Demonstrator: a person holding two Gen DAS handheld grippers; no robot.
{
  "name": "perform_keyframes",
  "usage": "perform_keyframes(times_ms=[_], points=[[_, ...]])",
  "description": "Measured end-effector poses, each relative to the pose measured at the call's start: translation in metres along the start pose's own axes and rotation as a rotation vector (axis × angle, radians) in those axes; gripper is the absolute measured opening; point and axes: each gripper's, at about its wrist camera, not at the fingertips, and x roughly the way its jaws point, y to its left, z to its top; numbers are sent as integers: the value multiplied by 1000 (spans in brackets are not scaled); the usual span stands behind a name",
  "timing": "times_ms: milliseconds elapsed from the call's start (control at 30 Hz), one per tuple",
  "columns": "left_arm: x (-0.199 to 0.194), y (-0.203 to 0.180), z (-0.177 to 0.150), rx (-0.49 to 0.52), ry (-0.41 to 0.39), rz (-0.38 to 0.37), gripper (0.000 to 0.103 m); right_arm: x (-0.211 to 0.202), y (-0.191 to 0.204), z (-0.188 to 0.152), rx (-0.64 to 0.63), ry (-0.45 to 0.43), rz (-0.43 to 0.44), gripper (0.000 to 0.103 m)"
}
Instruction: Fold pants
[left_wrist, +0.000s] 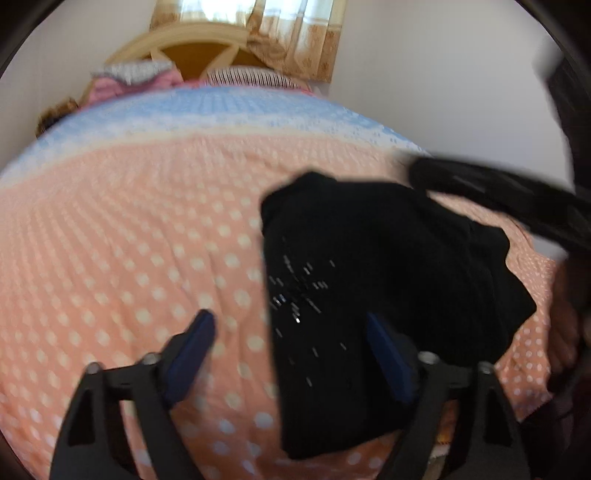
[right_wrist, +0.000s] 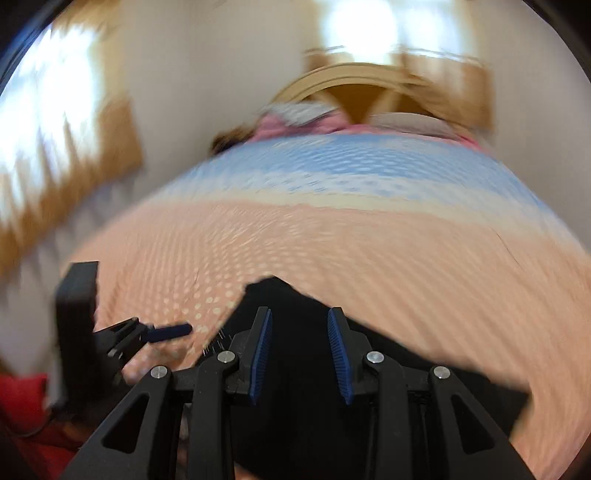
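The black pants (left_wrist: 369, 280) lie in a folded bundle on the peach polka-dot bedspread (left_wrist: 129, 240), with small shiny specks on the fabric. My left gripper (left_wrist: 288, 325) is open just above the bundle's near left edge, its right finger over the cloth, and holds nothing. In the right wrist view the pants (right_wrist: 299, 369) fill the area under my right gripper (right_wrist: 300, 317), which is open over the bundle's far edge. The left gripper shows at the left in that view (right_wrist: 162, 332). The right gripper shows blurred at the upper right of the left wrist view (left_wrist: 498, 188).
The bedspread turns blue (left_wrist: 221, 107) toward the wooden headboard (left_wrist: 192, 48). Pillows (left_wrist: 133, 77) lie at the bed's head. A curtained window (left_wrist: 258, 22) is behind. A red cloth (right_wrist: 22, 402) is at the lower left of the right wrist view.
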Motion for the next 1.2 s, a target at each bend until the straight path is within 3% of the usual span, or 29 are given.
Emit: perform_keyframes(times_ms=[67,100,133,267,367,467,533,733,767,833,867,933,967,1133,1200], points=[[-3,-4,-3,28,-16,3,73,40,15,16,-97,93,15,34],[-3,-6,-3,33,-11,-20,58,54,17,19,-125,138,36,34],[-2,-7,-5,27,0,-56,50,74,21,21,-152,201,55,34],[1,-6,-10,20,-13,-59,47,126,19,24,-197,367,3,34],[-1,-12,-15,41,-18,-42,46,149,16,33,-102,445,31,34],[-3,-21,-21,79,-20,-19,45,165,26,34,-134,484,27,38],[-6,-21,-24,77,-20,-24,45,168,29,35,-161,461,27,39],[-8,-26,-29,81,-32,-23,46,129,10,54,14,266,110,39],[-8,-27,-29,82,-33,-21,46,118,16,56,-10,252,135,41],[-10,-33,-31,79,-33,-9,45,117,36,50,-128,328,151,44],[-10,-37,-32,90,-34,-3,45,121,47,43,-201,370,136,48],[-8,-47,-35,111,-31,10,45,133,60,25,-352,421,-14,49],[-9,-50,-36,114,-35,15,45,142,62,18,-399,418,-116,64],[-8,-55,-39,112,-31,10,45,161,12,41,-107,329,-204,67],[-9,-56,-39,120,-32,5,46,155,-11,51,-31,283,-276,61]])
